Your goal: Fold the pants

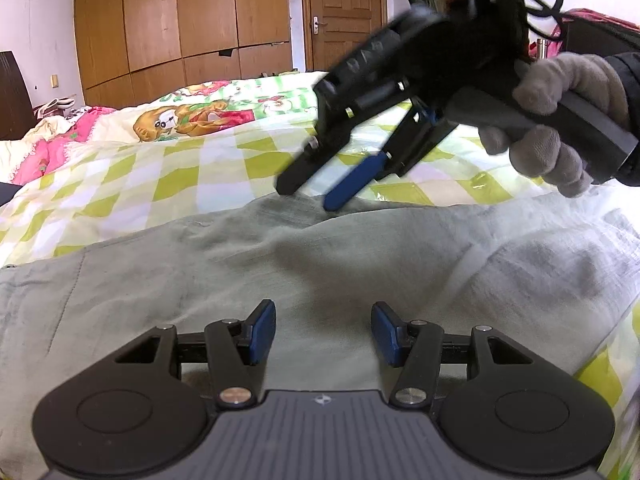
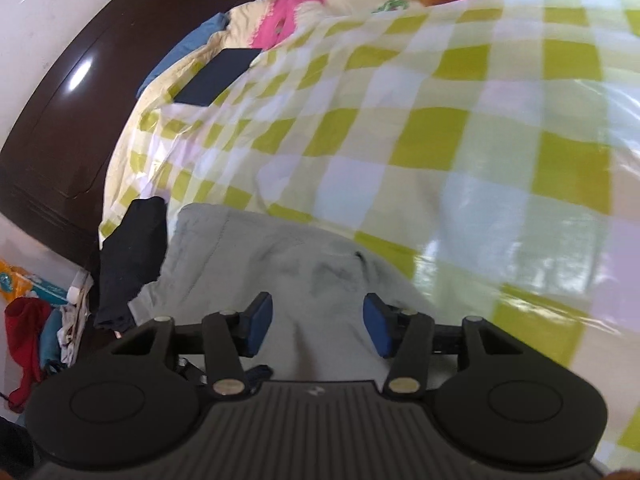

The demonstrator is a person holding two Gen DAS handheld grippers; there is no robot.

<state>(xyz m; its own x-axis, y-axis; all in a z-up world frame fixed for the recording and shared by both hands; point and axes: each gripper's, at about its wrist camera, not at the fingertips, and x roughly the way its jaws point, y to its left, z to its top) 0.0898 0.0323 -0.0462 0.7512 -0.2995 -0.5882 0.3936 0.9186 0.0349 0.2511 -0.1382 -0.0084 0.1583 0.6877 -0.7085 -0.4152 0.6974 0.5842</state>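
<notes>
- Presently, left gripper (image 1: 323, 330) and right gripper (image 1: 314, 194) fingers stood open, empty, over the grey pants (image 1: 280, 264).
- Risk: shallow pinch at far edge would catch one layer, skewing the fold on the bed (image 1: 140, 172).

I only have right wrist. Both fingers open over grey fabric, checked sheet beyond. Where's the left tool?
Observer: The left tool hangs open over the middle of the grey pants, gripping nothing.
Operator: How does my right tool sit from there?
Observer: The left wrist view shows the right tool angled down at the pants' far edge, tips at the fabric; contact unclear through blur.
Operator: Anything past the bed?
Observer: A wooden wardrobe and a closed door stand behind it.
</notes>
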